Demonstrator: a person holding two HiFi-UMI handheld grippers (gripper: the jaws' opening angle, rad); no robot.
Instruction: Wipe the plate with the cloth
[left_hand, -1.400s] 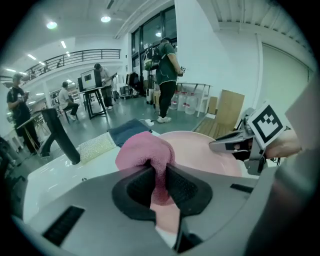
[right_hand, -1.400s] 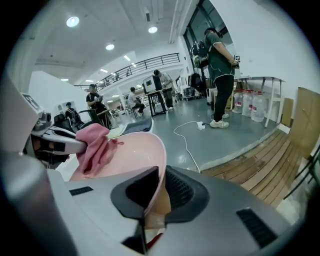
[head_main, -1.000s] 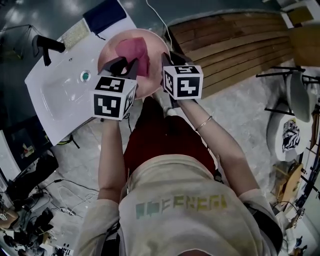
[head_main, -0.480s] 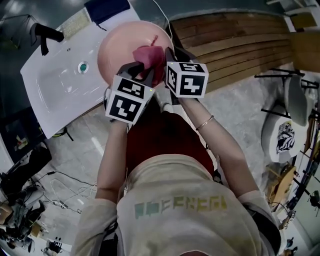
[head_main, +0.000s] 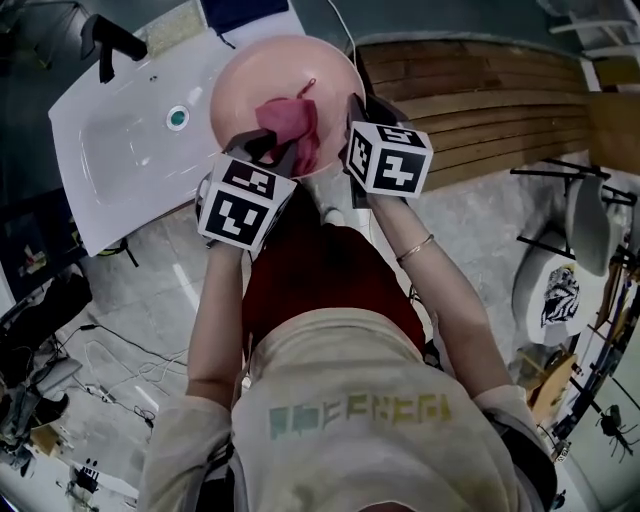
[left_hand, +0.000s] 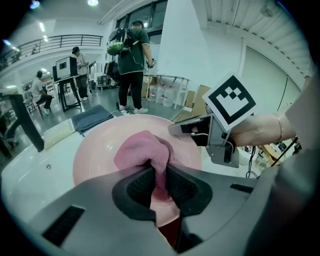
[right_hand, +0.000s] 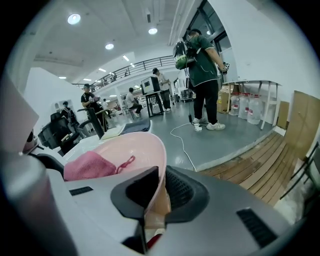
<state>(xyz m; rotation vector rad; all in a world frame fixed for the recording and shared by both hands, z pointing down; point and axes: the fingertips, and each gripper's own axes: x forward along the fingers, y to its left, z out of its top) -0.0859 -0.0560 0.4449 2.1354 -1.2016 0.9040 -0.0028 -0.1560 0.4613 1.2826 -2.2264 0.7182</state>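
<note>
A round pink plate (head_main: 250, 85) (left_hand: 95, 150) (right_hand: 137, 150) is held up above the white sink top. My right gripper (head_main: 352, 112) (right_hand: 161, 187) is shut on the plate's right rim. A crumpled pink cloth (head_main: 290, 128) (left_hand: 142, 150) (right_hand: 87, 166) lies pressed on the plate's inner face, and my left gripper (head_main: 278, 150) (left_hand: 159, 181) is shut on its near end. A thin loop of the cloth (right_hand: 125, 162) sticks up toward the far side.
A white sink top (head_main: 120, 150) with a drain (head_main: 177, 118) and a black tap (head_main: 112, 40) lies left of the plate. A dark blue cloth (head_main: 240, 12) sits at its far corner. A wooden slatted platform (head_main: 480, 90) is to the right. People stand on the floor beyond.
The cloth in the left gripper has slid from the plate's middle toward its near right part. Plate and both grippers shifted slightly right in the head view.
</note>
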